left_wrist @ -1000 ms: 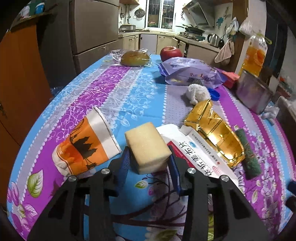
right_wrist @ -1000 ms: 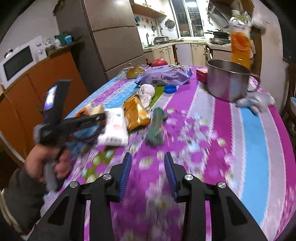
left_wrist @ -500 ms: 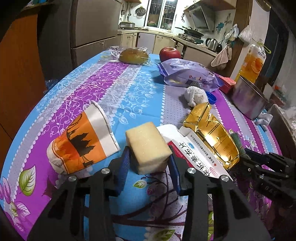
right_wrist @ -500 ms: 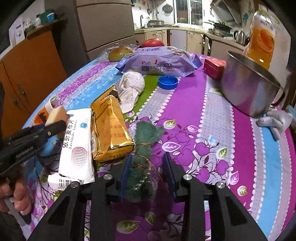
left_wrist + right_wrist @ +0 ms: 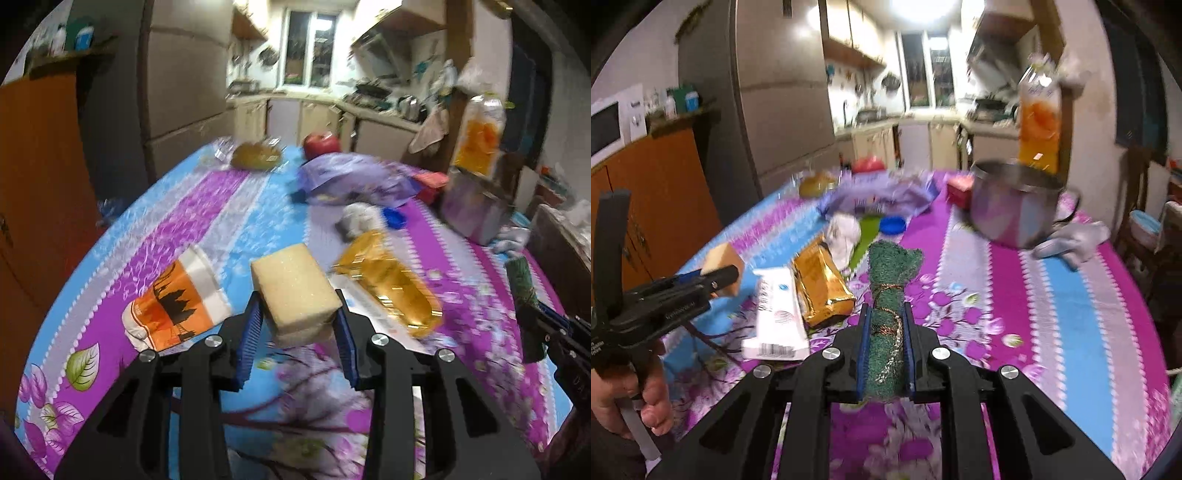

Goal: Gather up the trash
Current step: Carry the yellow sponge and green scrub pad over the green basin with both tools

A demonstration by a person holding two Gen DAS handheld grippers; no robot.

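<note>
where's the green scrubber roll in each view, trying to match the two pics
Left wrist view: the green scrubber roll sits at the far right edge, standing out of the right gripper.
Right wrist view: it is bottom centre, clamped between the right gripper's blue pads.
Shared landmark: the gold foil packet, lying just left of the roll in both views.
</note>
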